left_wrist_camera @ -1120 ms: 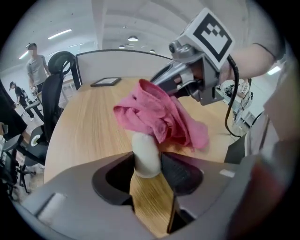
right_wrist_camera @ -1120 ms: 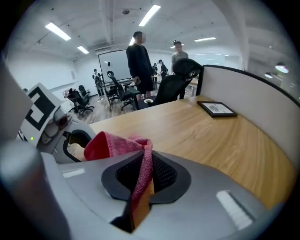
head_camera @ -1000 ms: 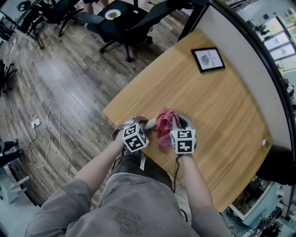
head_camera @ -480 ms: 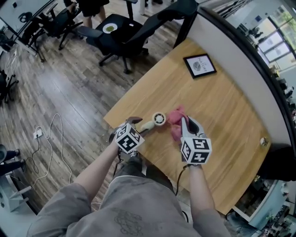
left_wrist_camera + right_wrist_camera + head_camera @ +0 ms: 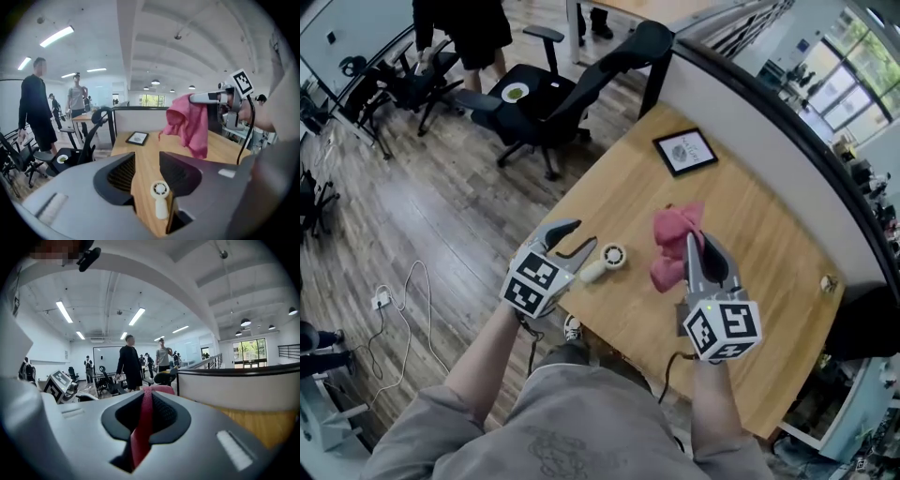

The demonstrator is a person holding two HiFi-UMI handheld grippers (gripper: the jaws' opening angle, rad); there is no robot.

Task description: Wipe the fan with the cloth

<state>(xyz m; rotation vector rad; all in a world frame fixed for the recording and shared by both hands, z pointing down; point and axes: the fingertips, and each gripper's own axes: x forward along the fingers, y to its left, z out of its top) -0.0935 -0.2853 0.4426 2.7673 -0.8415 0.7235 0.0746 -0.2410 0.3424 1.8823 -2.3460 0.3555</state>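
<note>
My left gripper (image 5: pixel 572 240) hangs just this side of the fan (image 5: pixel 605 262), its jaws apart and closing on nothing. The fan lies flat on the table (image 5: pixel 759 220), handle toward that gripper, head pointing away. Right of the fan, my right gripper (image 5: pixel 698 246) is clamped on the cloth (image 5: pixel 673 232), held clear of the table.

Fan (image 5: pixel 612 256) on table (image 5: pixel 750 216), left of cloth (image 5: pixel 675 246)

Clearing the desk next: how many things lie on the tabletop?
3: the fan at the near left edge, the framed picture at the far end, a small object by the right edge. The hanging cloth may hide more.
</note>
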